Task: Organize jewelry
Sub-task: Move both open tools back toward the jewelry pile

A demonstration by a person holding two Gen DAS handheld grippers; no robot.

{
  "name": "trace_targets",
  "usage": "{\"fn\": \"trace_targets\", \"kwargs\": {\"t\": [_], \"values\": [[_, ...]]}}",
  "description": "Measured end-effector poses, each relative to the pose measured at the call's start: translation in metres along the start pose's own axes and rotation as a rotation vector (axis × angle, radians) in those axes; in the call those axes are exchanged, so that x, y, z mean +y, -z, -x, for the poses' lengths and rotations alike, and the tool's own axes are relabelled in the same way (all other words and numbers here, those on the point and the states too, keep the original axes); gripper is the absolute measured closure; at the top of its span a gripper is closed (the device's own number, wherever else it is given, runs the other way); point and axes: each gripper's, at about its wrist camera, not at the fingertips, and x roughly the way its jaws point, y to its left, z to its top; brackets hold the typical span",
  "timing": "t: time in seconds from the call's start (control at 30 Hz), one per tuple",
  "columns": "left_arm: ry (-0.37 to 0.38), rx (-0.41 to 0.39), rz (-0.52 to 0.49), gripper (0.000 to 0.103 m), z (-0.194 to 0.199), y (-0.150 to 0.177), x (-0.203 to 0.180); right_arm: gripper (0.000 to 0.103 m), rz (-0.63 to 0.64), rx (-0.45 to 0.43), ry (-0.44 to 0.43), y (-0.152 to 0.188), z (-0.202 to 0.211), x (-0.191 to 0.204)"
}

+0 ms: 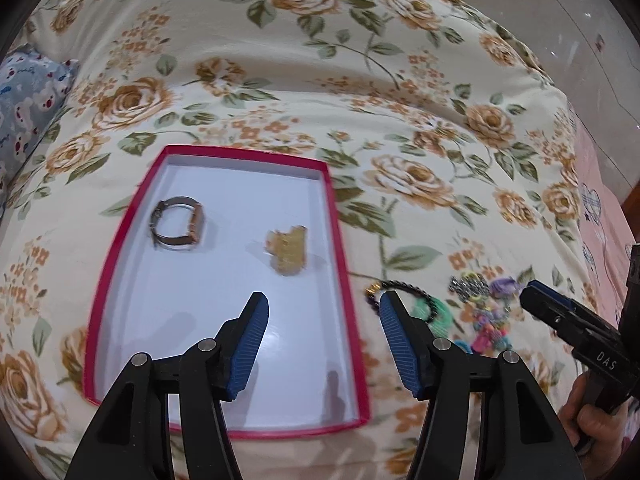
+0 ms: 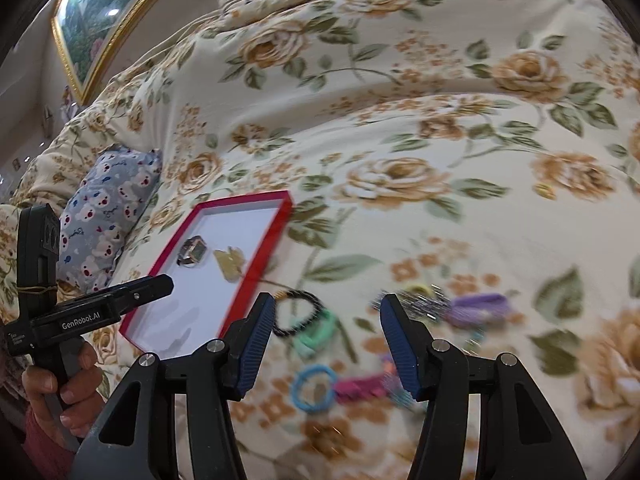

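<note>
Floral bedspread (image 1: 280,80) carries a red-rimmed tray (image 1: 340,240) holding 1 watch (image 1: 178,226) and 1 gold clip (image 1: 289,251); left gripper (image 1: 322,312) spread, empty. Right view: right gripper (image 2: 326,314) spread above loose bracelet (image 2: 298,314) and hair ties (image 2: 314,388).

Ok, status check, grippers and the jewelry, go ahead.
Left gripper open, empty, over red tray. Right gripper open, empty, above loose pile. Watch and gold clip in tray. Black bead bracelet outside, nothing blocking.

I noted a cream floral quilt (image 1: 320,80) covering the bed, a blue bear-print pillow (image 2: 108,208) lying at its edge, and a gilt-framed painting (image 2: 100,12) hung behind.
</note>
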Motion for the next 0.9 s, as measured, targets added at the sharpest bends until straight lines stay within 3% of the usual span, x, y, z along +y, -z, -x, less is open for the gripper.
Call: {"fn": "trace_targets", "kwargs": {"t": [0.37, 0.9], "values": [[0.044, 0.045, -0.085, 0.045, -0.01, 0.007, -0.031, 0.046, -0.067, 0.007, 0.07, 0.026, 0.024, -0.038], [0.058, 0.139, -0.219, 0.047, -0.062, -0.001, -0.073, 0.046, -0.097, 0.036, 0.109, 0.019, 0.012, -0.059]]}}
